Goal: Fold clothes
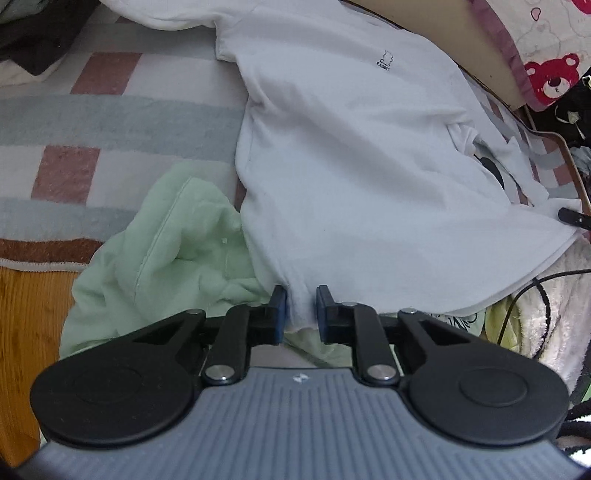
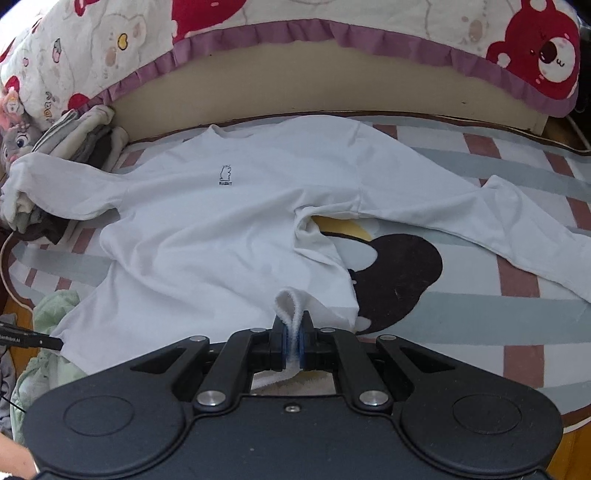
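Each camera sits close behind its claw, looking steeply down over the bed (image 2: pixel 517 295). Both views share the white shirt (image 1: pixel 351 166) (image 2: pixel 221 229), seen from its hem toward the pillow (image 2: pixel 258 22).

White shirt (image 2: pixel 229 229) beyond the fingers; green cloth (image 1: pixel 166 251) to their left; blanket (image 1: pixel 74 125) striped grey, pink, white.

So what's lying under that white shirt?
Under the white shirt a striped blanket shows, plus another cloth with a dark and yellow print at its right side and a green cloth at its left. The rest is covered.
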The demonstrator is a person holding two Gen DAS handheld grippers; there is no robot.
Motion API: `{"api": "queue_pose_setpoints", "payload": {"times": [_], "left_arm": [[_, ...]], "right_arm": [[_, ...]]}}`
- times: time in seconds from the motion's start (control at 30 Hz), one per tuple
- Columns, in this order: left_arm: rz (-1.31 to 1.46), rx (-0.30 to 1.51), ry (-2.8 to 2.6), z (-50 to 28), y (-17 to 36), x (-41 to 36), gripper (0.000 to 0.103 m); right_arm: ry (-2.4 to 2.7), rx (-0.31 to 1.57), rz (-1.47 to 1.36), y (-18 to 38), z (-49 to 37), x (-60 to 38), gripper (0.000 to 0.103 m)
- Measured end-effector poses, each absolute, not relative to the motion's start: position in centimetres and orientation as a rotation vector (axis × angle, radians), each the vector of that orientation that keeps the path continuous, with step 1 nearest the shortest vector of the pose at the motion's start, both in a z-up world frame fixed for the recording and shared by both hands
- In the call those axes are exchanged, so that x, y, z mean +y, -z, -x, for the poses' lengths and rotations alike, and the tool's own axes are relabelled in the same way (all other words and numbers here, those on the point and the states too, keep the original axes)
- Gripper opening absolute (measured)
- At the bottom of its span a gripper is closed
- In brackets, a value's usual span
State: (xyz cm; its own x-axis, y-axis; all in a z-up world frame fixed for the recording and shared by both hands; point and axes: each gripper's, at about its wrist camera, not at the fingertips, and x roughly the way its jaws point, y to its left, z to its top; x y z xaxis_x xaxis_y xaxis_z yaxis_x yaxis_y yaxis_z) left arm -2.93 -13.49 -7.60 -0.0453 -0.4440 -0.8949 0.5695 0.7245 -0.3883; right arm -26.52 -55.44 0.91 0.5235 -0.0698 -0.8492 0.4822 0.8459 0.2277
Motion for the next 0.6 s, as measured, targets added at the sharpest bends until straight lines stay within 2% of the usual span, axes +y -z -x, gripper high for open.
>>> {"api": "queue_pose_setpoints", "payload": {"times": [0.07, 0.17, 0.23, 0.27, 0.3, 0.33, 0.47, 0.6], "left_arm": [[-0.112, 1.41, 0.813, 2.6, 7.9, -13.7, 0.02], [-0.11, 1.449, 0.774, 2.1, 8.9, -14.0, 0.042], [-0.105, 1.451, 0.77, 2.0, 9.3, -14.3, 0.039], [-0.107, 1.442, 0.773, 2.0, 9.4, -14.5, 0.028], [-0.149, 1.395, 0.789, 2.4, 8.7, -14.8, 0.009], [-0.192, 1.345, 0.805, 2.8, 8.0, -15.0, 0.009], [-0.241, 1.148, 0.869, 3.4, 3.4, -14.9, 0.008], [-0.204, 0.994, 0.901, 3.4, -2.2, -13.3, 0.008]], "right_arm": [[0.358, 0.982, -0.472, -0.5, 26.3, -55.5, 0.007], [0.369, 1.012, -0.466, 0.4, 25.7, -55.5, 0.015], [0.38, 1.029, -0.455, 1.3, 25.3, -55.4, 0.017], [0.385, 1.038, -0.449, 1.8, 25.0, -55.3, 0.017], [0.391, 1.046, -0.443, 2.2, 24.8, -55.3, 0.014], [0.398, 1.045, -0.44, 2.5, 24.7, -55.3, 0.008], [0.429, 0.989, -0.433, 1.9, 24.9, -55.9, 0.007], [0.418, 0.873, -0.42, -3.1, 26.8, -56.2, 0.007]]}}
